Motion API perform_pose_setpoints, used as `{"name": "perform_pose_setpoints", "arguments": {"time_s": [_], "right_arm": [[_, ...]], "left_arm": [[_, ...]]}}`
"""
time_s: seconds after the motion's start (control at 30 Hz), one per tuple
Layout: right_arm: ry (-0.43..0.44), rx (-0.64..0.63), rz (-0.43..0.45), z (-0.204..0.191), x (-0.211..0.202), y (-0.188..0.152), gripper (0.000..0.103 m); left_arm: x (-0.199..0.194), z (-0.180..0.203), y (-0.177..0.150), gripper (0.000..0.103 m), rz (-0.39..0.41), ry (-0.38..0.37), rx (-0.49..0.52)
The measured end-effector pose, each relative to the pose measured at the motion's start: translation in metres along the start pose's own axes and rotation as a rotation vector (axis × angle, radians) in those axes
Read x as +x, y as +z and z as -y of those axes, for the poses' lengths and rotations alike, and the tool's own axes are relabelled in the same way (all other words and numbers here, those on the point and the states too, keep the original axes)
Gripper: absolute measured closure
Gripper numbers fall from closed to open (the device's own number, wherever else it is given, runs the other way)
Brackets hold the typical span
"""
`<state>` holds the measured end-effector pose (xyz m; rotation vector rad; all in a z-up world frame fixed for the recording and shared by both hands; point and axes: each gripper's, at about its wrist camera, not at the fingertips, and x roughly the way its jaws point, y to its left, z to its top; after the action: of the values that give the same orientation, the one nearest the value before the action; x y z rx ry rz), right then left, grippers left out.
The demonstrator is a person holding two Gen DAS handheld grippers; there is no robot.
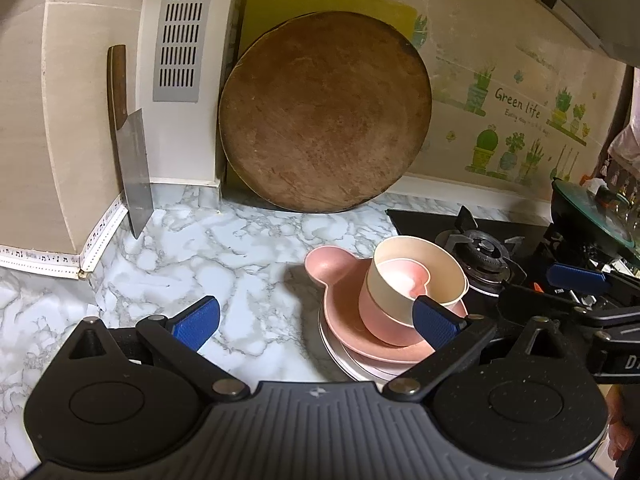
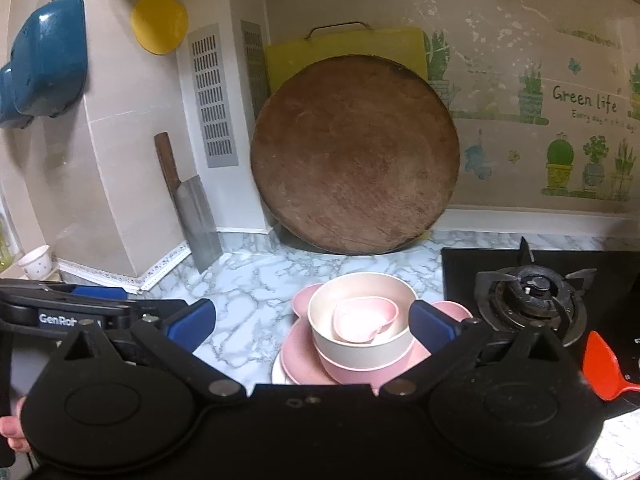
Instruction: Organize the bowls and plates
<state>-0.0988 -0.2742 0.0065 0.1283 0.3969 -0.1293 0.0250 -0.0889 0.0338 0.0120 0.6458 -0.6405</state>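
A stack of dishes stands on the marble counter (image 1: 208,248). At the bottom lies a white plate (image 1: 340,356), on it a pink plate with round ears (image 1: 324,266), then a pink bowl (image 1: 380,320), a cream bowl (image 1: 400,252) and a small pink heart-shaped dish (image 1: 404,276) inside. In the right wrist view the cream bowl (image 2: 360,344) holds the heart dish (image 2: 364,318). My left gripper (image 1: 316,320) is open and empty, left of the stack. My right gripper (image 2: 312,324) is open and empty, its fingers on either side of the stack, apart from it.
A round wooden chopping board (image 1: 324,112) and a yellow board (image 1: 280,0) lean on the back wall. A cleaver (image 1: 134,164) leans at the left corner. A gas stove burner (image 2: 532,296) is right of the stack. A red spatula (image 2: 600,364) lies at the right.
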Motion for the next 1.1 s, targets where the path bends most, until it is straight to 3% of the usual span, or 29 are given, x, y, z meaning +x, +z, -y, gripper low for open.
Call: {"name": "perform_pose_setpoints", "arguments": {"time_s": [0.67, 1.1], "right_arm": [[-0.064, 0.025, 0.005, 0.019, 0.002, -0.001, 0.000], [-0.109, 0.042, -0.091, 0.020, 0.014, -0.004, 0.000]], "left_arm": [[-0.001, 0.012, -0.001, 0.000, 0.038, -0.019, 0.038], [0.010, 0.015, 0.000, 0.000, 0.003, -0.010, 0.039]]}}
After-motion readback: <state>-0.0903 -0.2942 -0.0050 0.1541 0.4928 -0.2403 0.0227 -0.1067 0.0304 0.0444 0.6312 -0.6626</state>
